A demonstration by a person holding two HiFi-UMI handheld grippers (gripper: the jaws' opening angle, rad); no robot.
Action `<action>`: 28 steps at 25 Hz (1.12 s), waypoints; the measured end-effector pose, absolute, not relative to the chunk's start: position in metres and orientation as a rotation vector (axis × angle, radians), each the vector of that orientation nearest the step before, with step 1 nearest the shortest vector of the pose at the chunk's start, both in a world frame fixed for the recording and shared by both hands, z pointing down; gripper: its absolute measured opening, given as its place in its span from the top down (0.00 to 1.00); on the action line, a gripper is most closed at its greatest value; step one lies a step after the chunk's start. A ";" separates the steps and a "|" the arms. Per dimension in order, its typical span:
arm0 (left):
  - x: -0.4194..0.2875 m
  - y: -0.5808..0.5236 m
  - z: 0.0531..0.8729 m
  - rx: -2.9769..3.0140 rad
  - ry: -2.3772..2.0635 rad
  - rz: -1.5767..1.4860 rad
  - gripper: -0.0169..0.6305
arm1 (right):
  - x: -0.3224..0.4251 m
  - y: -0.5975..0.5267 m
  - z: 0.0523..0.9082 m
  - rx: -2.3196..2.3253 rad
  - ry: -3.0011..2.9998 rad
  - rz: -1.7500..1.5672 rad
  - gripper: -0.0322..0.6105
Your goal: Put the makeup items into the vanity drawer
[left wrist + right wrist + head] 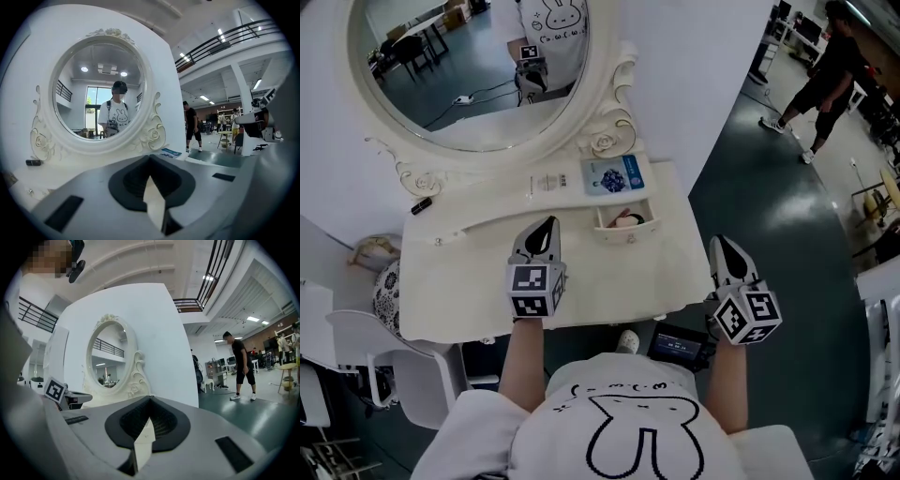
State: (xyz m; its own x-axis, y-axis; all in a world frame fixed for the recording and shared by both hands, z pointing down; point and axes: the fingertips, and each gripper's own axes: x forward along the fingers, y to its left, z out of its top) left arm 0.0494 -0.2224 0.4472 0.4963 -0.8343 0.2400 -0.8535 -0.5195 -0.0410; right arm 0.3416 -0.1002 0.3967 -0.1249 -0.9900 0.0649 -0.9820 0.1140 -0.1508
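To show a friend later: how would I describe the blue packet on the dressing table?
Start at the big oval mirror; at its lower right, the blue packet lies flat on the white tabletop, just behind the small open drawer. It is the only blue thing there; its flat neighbour is white.

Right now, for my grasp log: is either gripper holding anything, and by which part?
Nothing is held: the left gripper and the right gripper both show jaws closed on nothing.

A mirror (pixel 478 75) is set at the worktop's (pixel 459 272) far side. A drawer (pixel 628 235) is found open right of centre, with makeup items (pixel 626 220) laid in it and a packet (pixel 616 174) placed just behind. A small stick (pixel 421 206) is laid far left.
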 end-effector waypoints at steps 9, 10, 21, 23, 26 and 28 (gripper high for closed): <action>0.019 -0.210 0.428 2.675 -1.486 0.317 0.96 | 0.307 -0.082 0.384 -2.044 2.294 -0.219 0.94; 0.018 -0.210 0.427 2.678 -1.483 0.313 0.96 | 0.304 -0.081 0.383 -2.045 2.297 -0.217 0.93; 0.015 -0.203 0.422 2.708 -1.444 0.297 0.96 | 0.290 -0.073 0.381 -2.083 2.343 -0.180 0.93; 0.015 -0.203 0.421 2.713 -1.441 0.292 0.96 | 0.292 -0.072 0.380 -2.092 2.340 -0.174 0.93; 0.016 -0.203 0.419 2.720 -1.441 0.283 0.96 | 0.293 -0.071 0.379 -2.101 2.340 -0.163 0.93; 0.017 -0.203 0.419 2.721 -1.441 0.282 0.96 | 0.293 -0.072 0.378 -2.102 2.344 -0.158 0.93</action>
State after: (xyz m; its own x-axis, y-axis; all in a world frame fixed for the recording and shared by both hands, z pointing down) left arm 0.0167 -0.2030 0.4194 0.5493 -0.8153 0.1831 -0.8243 -0.5646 -0.0415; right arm 0.2935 -0.0719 0.3782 -0.1103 -0.9911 0.0749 -0.9922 0.1054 -0.0672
